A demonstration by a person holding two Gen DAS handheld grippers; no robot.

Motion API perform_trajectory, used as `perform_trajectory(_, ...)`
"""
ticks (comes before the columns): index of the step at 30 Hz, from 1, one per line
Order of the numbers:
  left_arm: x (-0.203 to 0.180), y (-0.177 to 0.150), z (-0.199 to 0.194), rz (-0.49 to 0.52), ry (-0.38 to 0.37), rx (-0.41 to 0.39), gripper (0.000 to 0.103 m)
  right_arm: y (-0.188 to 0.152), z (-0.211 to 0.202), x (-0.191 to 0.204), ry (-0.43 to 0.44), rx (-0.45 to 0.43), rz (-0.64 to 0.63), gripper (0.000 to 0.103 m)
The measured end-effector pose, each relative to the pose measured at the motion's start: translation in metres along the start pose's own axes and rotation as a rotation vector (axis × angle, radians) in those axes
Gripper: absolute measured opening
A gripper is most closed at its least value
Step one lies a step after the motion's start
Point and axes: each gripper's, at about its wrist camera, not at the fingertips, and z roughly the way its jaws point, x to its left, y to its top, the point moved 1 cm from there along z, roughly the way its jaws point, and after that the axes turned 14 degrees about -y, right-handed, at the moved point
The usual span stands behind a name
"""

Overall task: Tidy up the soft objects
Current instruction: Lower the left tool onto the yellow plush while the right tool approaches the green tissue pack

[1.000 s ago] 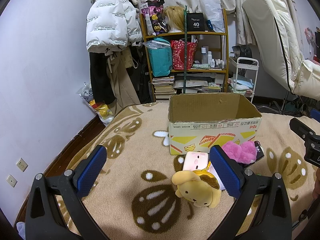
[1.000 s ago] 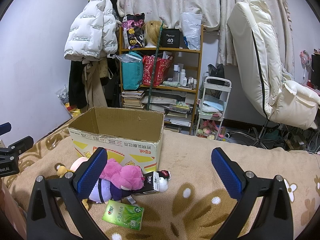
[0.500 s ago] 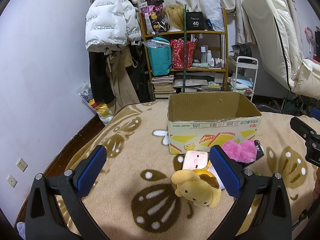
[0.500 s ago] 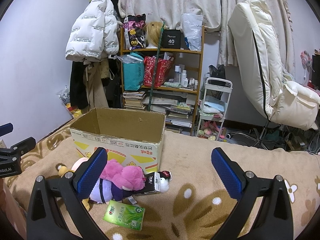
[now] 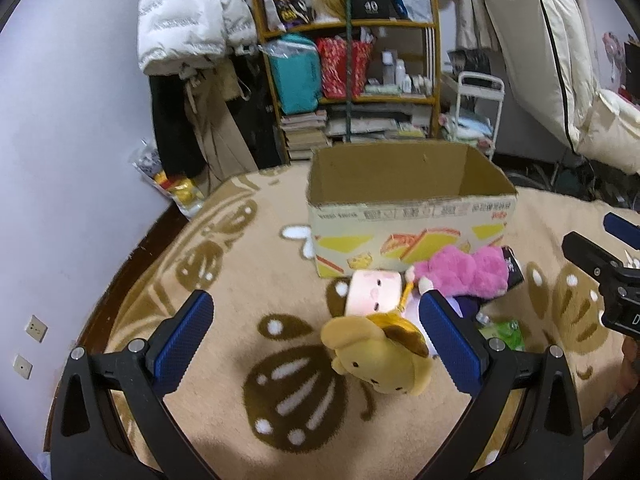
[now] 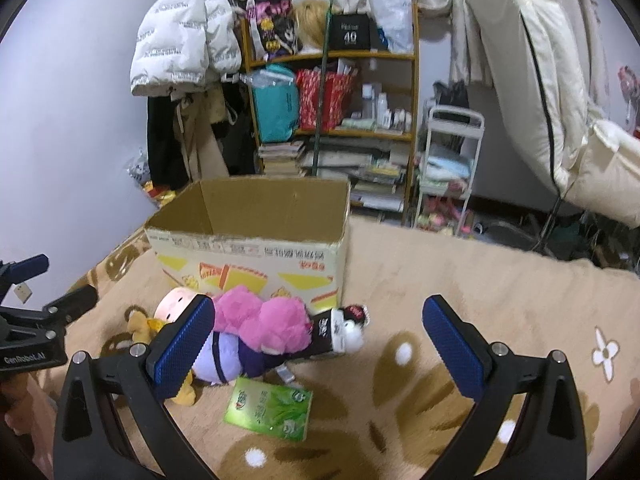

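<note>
An open cardboard box point(image 5: 408, 220) point(image 6: 256, 256) stands on the tan patterned blanket. In front of it lies a heap of soft toys: a yellow plush point(image 5: 380, 356), a pale pink round plush point(image 5: 374, 292) point(image 6: 178, 302), a bright pink plush point(image 5: 464, 272) point(image 6: 264, 320) and a purple-and-white plush point(image 6: 228, 356). My left gripper point(image 5: 316, 340) is open above the blanket, the yellow plush just inside its right finger. My right gripper point(image 6: 316, 344) is open too, with the pink plush near its left finger. Neither holds anything.
A green packet point(image 6: 268, 408) and a black box with a small white-headed toy point(image 6: 340, 328) lie beside the heap. Behind the box stand a shelf point(image 5: 352, 80), a white trolley point(image 6: 448, 168), hanging coats point(image 5: 188, 32) and a cream padded chair point(image 6: 560, 80).
Both grippers have dipped and moved closer to the toys, which now look larger in both views. Both stay open; nothing has been taken hold of.
</note>
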Motion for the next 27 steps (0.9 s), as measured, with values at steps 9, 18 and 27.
perform_trajectory(9, -0.004, 0.000, 0.031, -0.009, -0.019, 0.122, 0.101, -0.015, 0.034, 0.004, 0.069, 0.145, 0.013, 0.103)
perform_trajectory(18, -0.003, -0.003, 0.057, -0.031, -0.044, 0.209, 0.101, -0.026, 0.058, 0.018, 0.061, 0.222, -0.056, 0.103)
perform_trajectory(27, -0.006, -0.010, 0.082, -0.042, -0.088, 0.303, 0.101, -0.039, 0.081, 0.024, 0.089, 0.322, -0.070, 0.103)
